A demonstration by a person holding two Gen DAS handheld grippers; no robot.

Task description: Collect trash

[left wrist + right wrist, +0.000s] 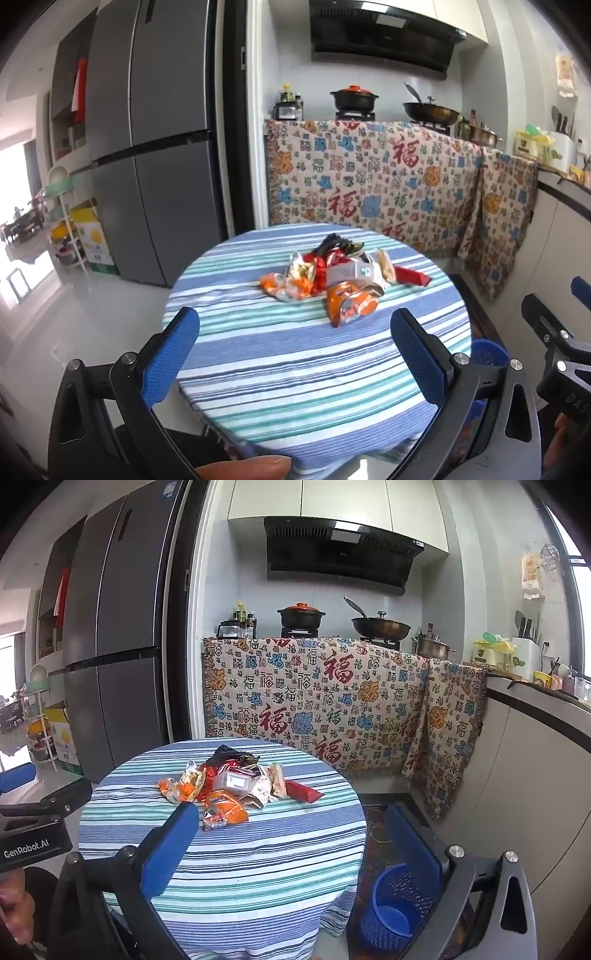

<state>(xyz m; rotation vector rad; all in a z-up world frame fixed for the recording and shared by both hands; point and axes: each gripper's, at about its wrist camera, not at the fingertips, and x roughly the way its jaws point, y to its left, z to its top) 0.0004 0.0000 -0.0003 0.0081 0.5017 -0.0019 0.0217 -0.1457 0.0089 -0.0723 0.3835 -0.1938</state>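
Note:
A pile of trash [332, 275] lies on the round striped table [295, 369]: orange crumpled wrappers, a red packet, a grey box and dark scraps. It also shows in the right wrist view [236, 784] on the same table [240, 867]. My left gripper [295, 325] is open and empty, held above the table's near side, short of the pile. My right gripper [291, 819] is open and empty, over the table's right edge. A blue mesh bin [395, 912] stands on the floor right of the table, below my right gripper.
A grey fridge [155, 147] stands at the left. A counter draped in patterned cloth [325, 701] with pots and a wok runs behind the table. A white cabinet [535, 794] is at the right. A rack with a yellow box [92, 236] stands beside the fridge.

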